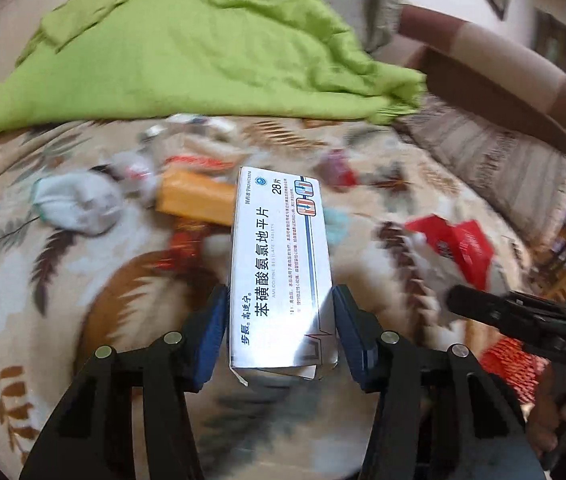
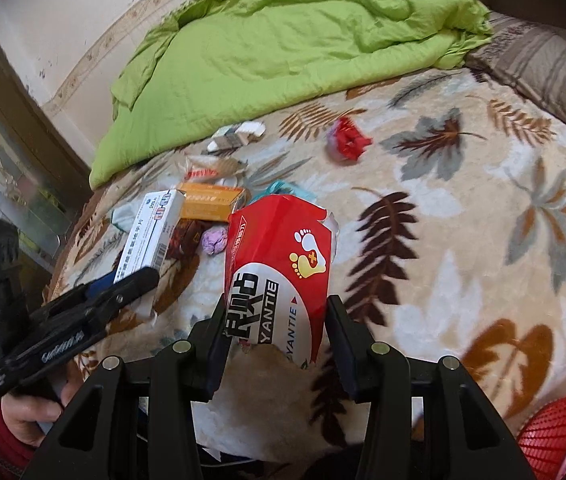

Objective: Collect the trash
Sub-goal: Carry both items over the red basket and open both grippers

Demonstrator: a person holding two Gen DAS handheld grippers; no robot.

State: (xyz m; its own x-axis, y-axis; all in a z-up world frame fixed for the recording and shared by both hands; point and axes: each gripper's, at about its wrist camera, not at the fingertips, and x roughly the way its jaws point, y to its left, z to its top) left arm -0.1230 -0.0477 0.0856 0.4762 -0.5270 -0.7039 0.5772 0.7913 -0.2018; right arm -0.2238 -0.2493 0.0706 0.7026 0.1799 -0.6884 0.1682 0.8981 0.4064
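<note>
My left gripper (image 1: 281, 298) is shut on a white medicine box (image 1: 279, 240) with blue print, gripping its near end between the blue pads and holding it above the bed. My right gripper (image 2: 277, 304) is shut on a torn red and white packet (image 2: 283, 256) with a foot logo. More trash lies on the leaf-patterned bedspread (image 2: 463, 240): an orange box (image 2: 213, 200), a purple wad (image 2: 215, 240), a crumpled red wrapper (image 2: 349, 142), small white packets (image 2: 239, 134) and a white tissue ball (image 1: 75, 204). The two grippers are side by side, the left one (image 2: 135, 280) to the left of the right one.
A green quilt (image 2: 283, 40) is bunched across the far side of the bed. A striped pillow (image 2: 543, 64) lies at the far right. A red mesh basket (image 2: 563, 432) stands at the near right edge. A hand in a red sleeve (image 2: 23, 416) holds the left gripper.
</note>
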